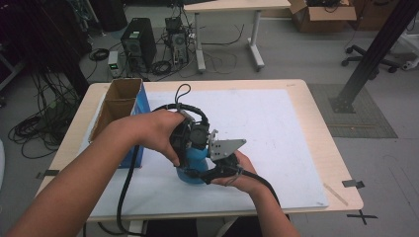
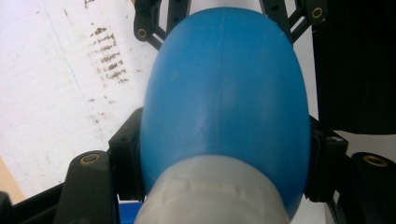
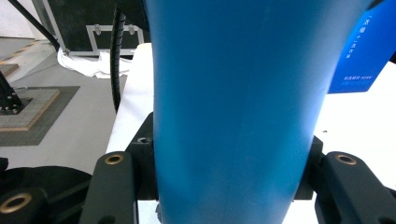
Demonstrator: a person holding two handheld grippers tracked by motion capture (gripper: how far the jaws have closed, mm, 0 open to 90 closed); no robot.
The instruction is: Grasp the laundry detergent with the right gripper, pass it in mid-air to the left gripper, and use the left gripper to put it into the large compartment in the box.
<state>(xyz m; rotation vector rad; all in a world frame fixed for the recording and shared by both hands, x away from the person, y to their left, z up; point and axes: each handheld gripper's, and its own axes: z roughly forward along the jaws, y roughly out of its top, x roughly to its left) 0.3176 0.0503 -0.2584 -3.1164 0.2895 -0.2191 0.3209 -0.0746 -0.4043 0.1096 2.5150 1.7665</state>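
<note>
A blue bottle (image 1: 194,167) stands on the white mat (image 1: 276,133) near the table's front middle. My left gripper (image 1: 190,140) comes down on it from above and is shut on its upper part. In the left gripper view the bottle's rounded blue shoulder (image 2: 224,93) and whitish cap (image 2: 215,191) sit tight between the jaws of the left gripper (image 2: 224,156). My right gripper (image 1: 216,168) holds the bottle from the right side. In the right gripper view the blue body (image 3: 238,93) is clamped between the jaws of the right gripper (image 3: 231,163).
An open cardboard box with a blue side (image 1: 121,103) stands at the table's left edge, close to my left forearm; its blue side (image 3: 369,56) also appears in the right gripper view. A black cable (image 1: 126,182) hangs over the front edge. Bare mat lies to the right.
</note>
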